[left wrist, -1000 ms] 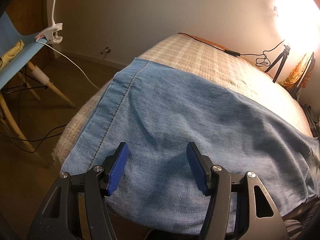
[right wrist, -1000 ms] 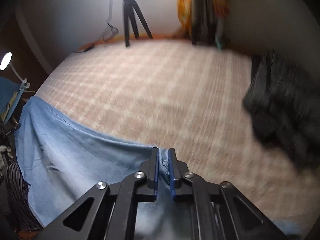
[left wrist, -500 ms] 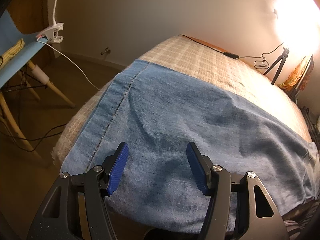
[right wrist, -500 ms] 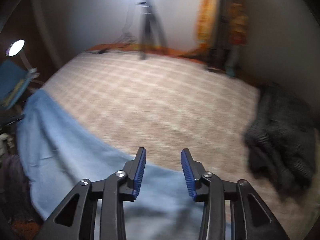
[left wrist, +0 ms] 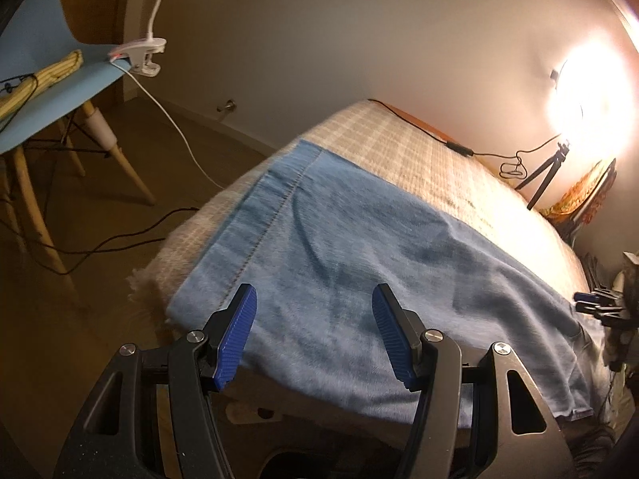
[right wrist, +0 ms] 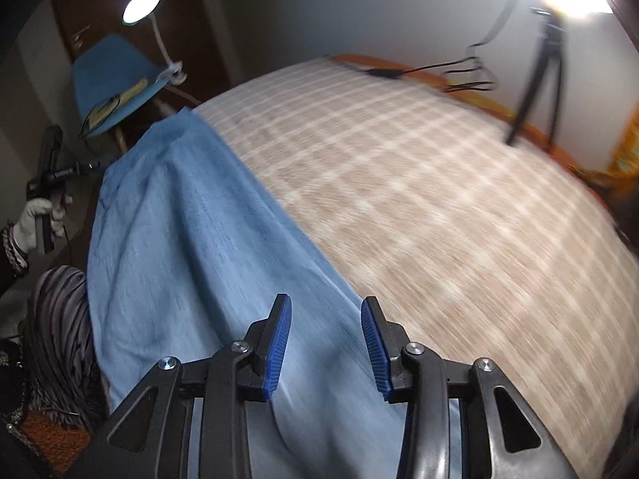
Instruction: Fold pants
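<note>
Light blue denim pants [left wrist: 359,263] lie spread flat along the near edge of a bed with a beige plaid cover [left wrist: 419,159]. The hem end with stitching is at the left in the left wrist view. My left gripper [left wrist: 315,335] is open and empty, just above the near edge of the pants. My right gripper [right wrist: 325,343] is open and empty above the other end of the pants [right wrist: 191,239]. It also shows at the right edge of the left wrist view [left wrist: 599,305]. The left gripper shows far left in the right wrist view [right wrist: 48,183].
A light blue chair [left wrist: 44,92] with a clip-on lamp [left wrist: 139,54] stands left of the bed, with cables on the floor. A bright lamp on a tripod [left wrist: 547,175] stands at the bed's far side. The plaid cover [right wrist: 439,199] spreads wide beyond the pants.
My right gripper was shut on the pants' edge one second ago; it let go, opened and swung left. My left gripper stayed open and drew back a little.
</note>
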`<state>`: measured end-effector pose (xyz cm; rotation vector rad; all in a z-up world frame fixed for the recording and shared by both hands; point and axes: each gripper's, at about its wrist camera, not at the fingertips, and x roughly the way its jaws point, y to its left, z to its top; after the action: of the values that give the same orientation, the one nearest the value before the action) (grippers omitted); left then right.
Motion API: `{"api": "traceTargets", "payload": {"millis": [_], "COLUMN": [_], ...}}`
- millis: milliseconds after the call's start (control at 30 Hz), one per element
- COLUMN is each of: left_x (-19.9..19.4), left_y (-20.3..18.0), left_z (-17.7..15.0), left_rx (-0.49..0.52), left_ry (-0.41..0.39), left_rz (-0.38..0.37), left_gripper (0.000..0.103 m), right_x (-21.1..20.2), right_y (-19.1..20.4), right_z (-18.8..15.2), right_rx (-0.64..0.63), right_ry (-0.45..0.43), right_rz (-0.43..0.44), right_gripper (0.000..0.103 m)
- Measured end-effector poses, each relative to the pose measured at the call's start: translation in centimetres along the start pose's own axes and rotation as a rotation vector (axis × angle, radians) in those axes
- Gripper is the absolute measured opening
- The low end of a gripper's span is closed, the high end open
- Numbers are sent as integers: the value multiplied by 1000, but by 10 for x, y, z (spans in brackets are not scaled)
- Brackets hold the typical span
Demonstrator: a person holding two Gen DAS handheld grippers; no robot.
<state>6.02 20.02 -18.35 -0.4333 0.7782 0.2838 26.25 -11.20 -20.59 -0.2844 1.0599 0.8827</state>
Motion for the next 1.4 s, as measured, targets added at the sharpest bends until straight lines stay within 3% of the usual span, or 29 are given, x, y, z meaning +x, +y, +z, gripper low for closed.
{"api": "traceTargets", "payload": {"millis": [167, 367, 533, 733, 867, 1000, 1067, 1133, 1200, 1300, 1400], "left_x": [-8, -7, -1, 2, 3, -1, -4, -7, -10, -12, -12], "left_y": [14, 27, 31, 29, 31, 37, 43, 48, 53, 66, 81], "left_z": [-3, -8, -9, -11, -11, -11, -10, -10, -12, -15, -20], "left_rx": [-19, -47, -61, -53, -46, -74, -95, -111, -131, -210, -309], "left_ry": [-7, -2, 9, 13, 14, 8, 5, 6, 7, 14, 21], "left_rz": [11, 18, 16, 14, 21, 23, 16, 10, 11, -20, -77], "left_gripper": [60, 60, 60, 60, 60, 60, 60, 60, 60, 61, 61], "right_x": [28, 44, 43, 36, 23, 47, 48, 40, 27, 9, -1], "right_y": [18, 35, 38, 46, 30, 35, 38, 35, 36, 45, 55], "right_z": [18, 23, 27, 32, 42, 34, 33, 38, 44, 51, 47], "right_rx": [-87, -190, -207, -257, -180, -227, -219, -171, -122, -78, -20], "right_ry": [42, 109, 118, 99, 42, 136, 140, 120, 72, 8, -29], "right_rz": [-6, -69, -132, -212, -207, -221, -233, -227, -196, -156, -135], "right_gripper": [38, 28, 0, 0, 0, 0, 5, 29, 36, 38, 64]}}
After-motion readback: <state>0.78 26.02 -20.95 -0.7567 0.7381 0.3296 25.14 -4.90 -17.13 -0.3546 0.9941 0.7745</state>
